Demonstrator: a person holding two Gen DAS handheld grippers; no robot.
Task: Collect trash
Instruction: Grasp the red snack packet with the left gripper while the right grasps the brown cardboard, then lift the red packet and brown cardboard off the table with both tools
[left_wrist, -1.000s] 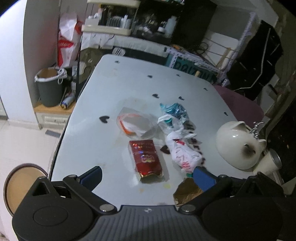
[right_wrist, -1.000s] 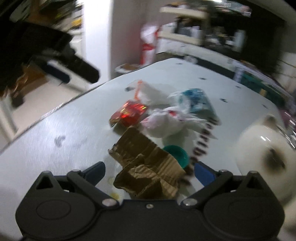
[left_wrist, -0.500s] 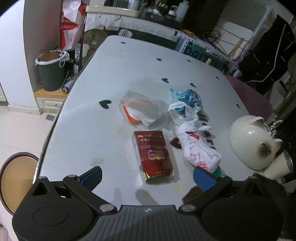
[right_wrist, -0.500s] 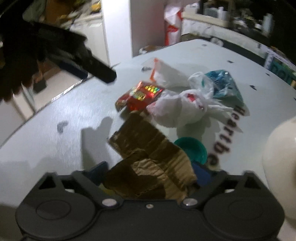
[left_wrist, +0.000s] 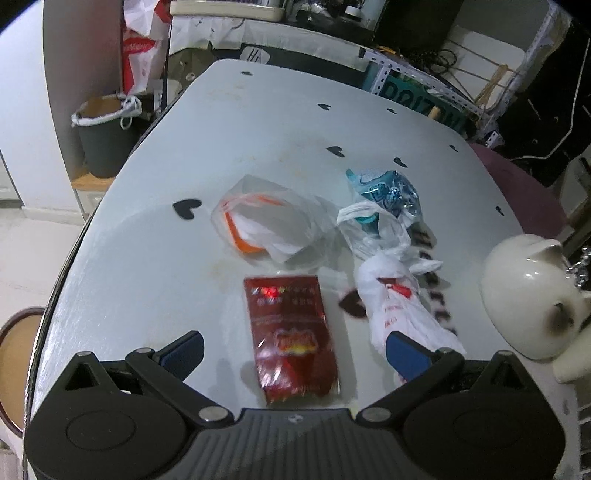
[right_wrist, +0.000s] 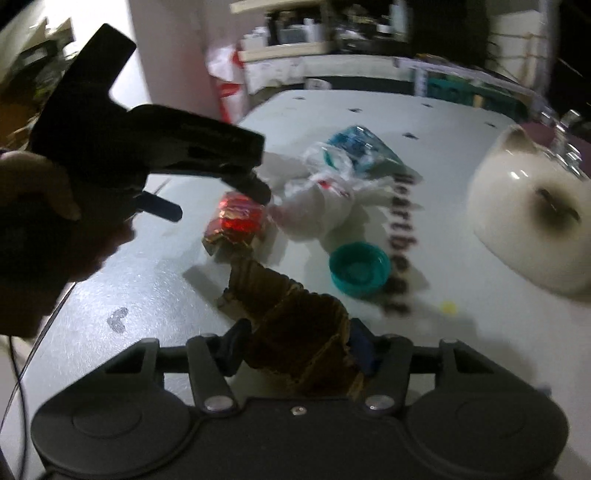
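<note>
On the white table (left_wrist: 258, 122) lies a red foil packet (left_wrist: 291, 332), right between the spread fingers of my open left gripper (left_wrist: 295, 350), which hangs just above it. A knotted white plastic bag (left_wrist: 399, 306), a clear bag with orange trim (left_wrist: 266, 225) and a blue wrapper (left_wrist: 388, 188) lie behind. In the right wrist view my right gripper (right_wrist: 299, 345) has its jaws closing on a crumpled brown cardboard piece (right_wrist: 295, 321), both pads against it. The left gripper (right_wrist: 214, 201) hovers over the red packet (right_wrist: 240, 221).
A teal lid (right_wrist: 360, 269) lies beside the cardboard. A white ceramic pot (left_wrist: 528, 295) stands at the table's right edge. A dark trash bin (left_wrist: 103, 136) stands on the floor past the left edge, and a round stool (left_wrist: 14, 350) is at the near left.
My left gripper has come down and forward over the red packet. The right gripper's jaws have closed in from wide open onto the cardboard, and its wrist has rolled.
</note>
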